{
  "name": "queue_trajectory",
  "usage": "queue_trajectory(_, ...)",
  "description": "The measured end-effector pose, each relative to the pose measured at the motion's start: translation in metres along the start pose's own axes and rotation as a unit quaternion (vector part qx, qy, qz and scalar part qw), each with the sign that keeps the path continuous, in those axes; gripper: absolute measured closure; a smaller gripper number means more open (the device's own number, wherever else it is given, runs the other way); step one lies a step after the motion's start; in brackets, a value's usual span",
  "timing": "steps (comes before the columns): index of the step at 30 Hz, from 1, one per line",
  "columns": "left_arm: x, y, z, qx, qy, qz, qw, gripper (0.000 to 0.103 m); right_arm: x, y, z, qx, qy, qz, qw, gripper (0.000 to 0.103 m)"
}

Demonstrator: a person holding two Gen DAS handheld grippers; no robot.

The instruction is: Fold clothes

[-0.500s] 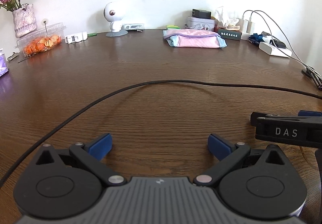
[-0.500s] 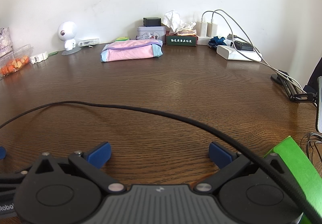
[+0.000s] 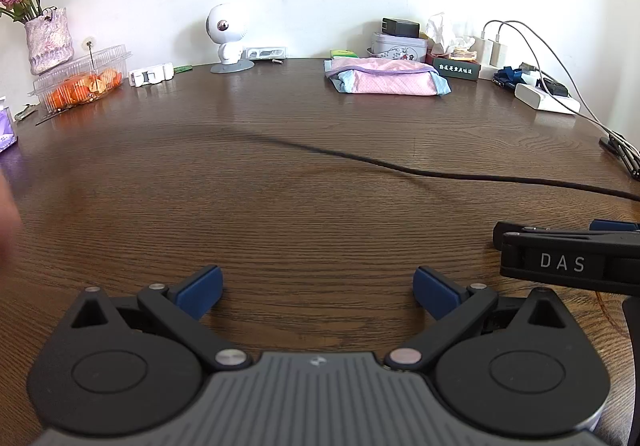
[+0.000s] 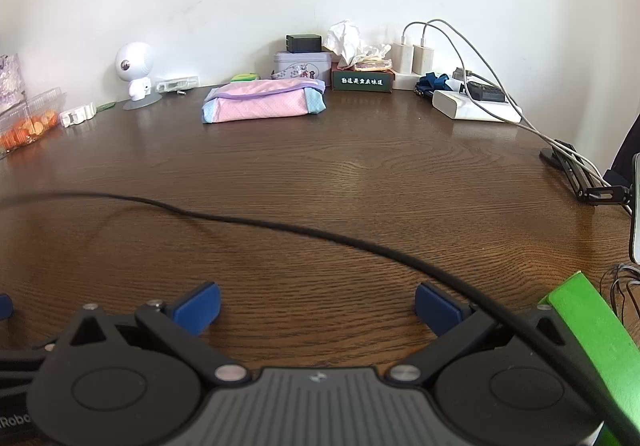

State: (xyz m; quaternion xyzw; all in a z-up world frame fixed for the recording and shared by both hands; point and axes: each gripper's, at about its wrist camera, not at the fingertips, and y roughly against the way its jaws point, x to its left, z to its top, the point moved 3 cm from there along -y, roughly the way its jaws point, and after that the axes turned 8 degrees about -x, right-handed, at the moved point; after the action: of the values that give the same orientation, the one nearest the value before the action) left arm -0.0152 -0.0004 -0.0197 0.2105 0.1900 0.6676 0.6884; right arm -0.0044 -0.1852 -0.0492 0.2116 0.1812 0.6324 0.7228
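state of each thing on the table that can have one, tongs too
left tongs: open, empty
right tongs: open, empty
pink clothes: folded, at the table's far side
plastic fruit box: lid shut
chargers: plugged in, cables attached
black cable: slack across the table

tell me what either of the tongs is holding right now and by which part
Nothing is held. The left tongs and right tongs are both open over bare table, and the folded pink clothes lie untouched at the far side.
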Motion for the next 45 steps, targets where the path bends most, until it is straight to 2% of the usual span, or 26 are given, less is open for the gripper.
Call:
queue_trajectory(41, 0.000, 0.000, 0.000, 0.001, -0.001, -0.001, 1.0000, 0.000, 0.001, -0.003, 0.001, 0.000, 0.000, 0.000, 1.000, 0.000)
queue_trajectory(43, -0.004, -0.004, 0.003, 0.000, -0.010, -0.009, 0.9999, 0.000, 0.002, -0.005, 0.002, 0.000, 0.002, 0.004, 1.000, 0.000)
queue_trajectory(45, -0.009, -0.012, 0.009, 0.003, -0.019, -0.033, 0.9993, 0.000, -0.003, -0.008, 0.006, 0.005, 0.005, 0.011, 1.000, 0.000)
